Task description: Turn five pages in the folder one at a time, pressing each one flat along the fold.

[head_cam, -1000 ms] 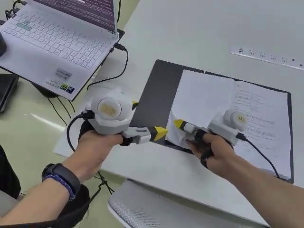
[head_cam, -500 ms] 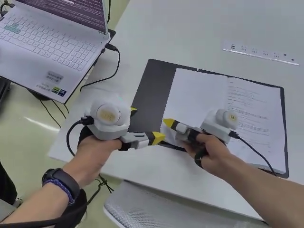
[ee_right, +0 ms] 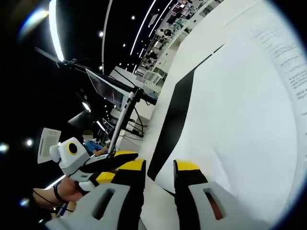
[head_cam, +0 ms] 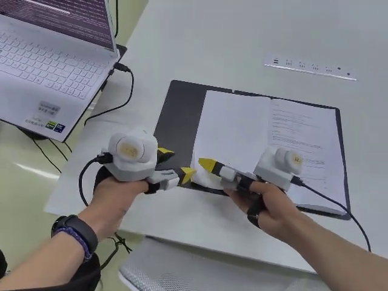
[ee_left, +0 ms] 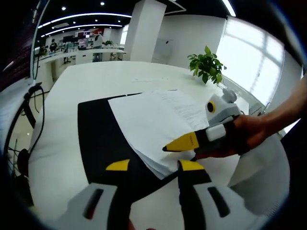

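A black folder (head_cam: 179, 115) lies open on the white table, with a stack of white pages (head_cam: 236, 130) on it and printed text on the right-hand page (head_cam: 303, 142). My left gripper (head_cam: 174, 163) hovers at the folder's near left edge, jaws wide apart, with the black cover and the page corner (ee_left: 160, 165) showing between them in the left gripper view. My right gripper (head_cam: 206, 165) points left over the near left corner of the pages. Its jaws (ee_right: 158, 165) stand a little apart with nothing gripped. It also enters the left gripper view (ee_left: 182, 143) from the right.
An open laptop (head_cam: 48, 66) sits at the far left with cables (head_cam: 115, 103) trailing toward the folder. A white power strip (head_cam: 312, 68) lies beyond the folder. A grey chair seat (head_cam: 182, 273) is below the table edge. A potted plant (ee_left: 207, 64) stands far off.
The head camera has shifted, sliding the scene left and up. The page corner that curled up at my right gripper a second ago now lies flatter. Both grippers stay by the folder's near left corner.
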`<action>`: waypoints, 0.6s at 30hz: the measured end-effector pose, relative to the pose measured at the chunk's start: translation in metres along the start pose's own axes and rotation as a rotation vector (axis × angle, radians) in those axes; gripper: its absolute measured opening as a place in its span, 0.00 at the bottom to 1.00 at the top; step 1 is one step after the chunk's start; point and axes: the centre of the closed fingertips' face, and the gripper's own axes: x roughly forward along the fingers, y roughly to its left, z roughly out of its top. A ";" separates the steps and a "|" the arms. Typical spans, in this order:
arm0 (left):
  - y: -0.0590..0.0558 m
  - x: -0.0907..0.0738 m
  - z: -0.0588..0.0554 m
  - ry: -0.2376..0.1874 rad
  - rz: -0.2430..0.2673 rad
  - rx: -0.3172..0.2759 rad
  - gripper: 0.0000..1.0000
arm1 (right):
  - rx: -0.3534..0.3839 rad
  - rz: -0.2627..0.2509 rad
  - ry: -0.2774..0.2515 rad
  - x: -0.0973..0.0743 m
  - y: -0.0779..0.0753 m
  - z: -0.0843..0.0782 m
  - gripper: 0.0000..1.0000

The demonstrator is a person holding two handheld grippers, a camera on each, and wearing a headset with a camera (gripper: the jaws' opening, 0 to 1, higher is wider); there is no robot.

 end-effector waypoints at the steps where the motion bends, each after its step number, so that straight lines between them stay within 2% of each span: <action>1: -0.001 0.004 0.001 0.000 -0.004 -0.003 0.32 | -0.013 -0.015 -0.015 -0.006 -0.003 0.004 0.20; 8: -0.012 0.030 0.005 0.013 -0.041 -0.009 0.16 | -0.028 -0.081 -0.093 -0.044 -0.019 0.026 0.13; 10: -0.017 0.040 0.002 0.037 -0.062 -0.033 0.13 | -0.027 -0.100 -0.105 -0.052 -0.026 0.031 0.12; 12: -0.019 0.047 0.000 0.056 -0.064 -0.028 0.10 | -0.027 -0.111 -0.114 -0.058 -0.031 0.035 0.11; 14: -0.019 0.054 -0.004 0.079 -0.055 -0.018 0.05 | -0.032 -0.119 -0.123 -0.064 -0.034 0.039 0.11; 18: -0.012 0.060 -0.020 0.143 -0.027 -0.045 0.00 | -0.034 -0.135 -0.130 -0.071 -0.042 0.047 0.10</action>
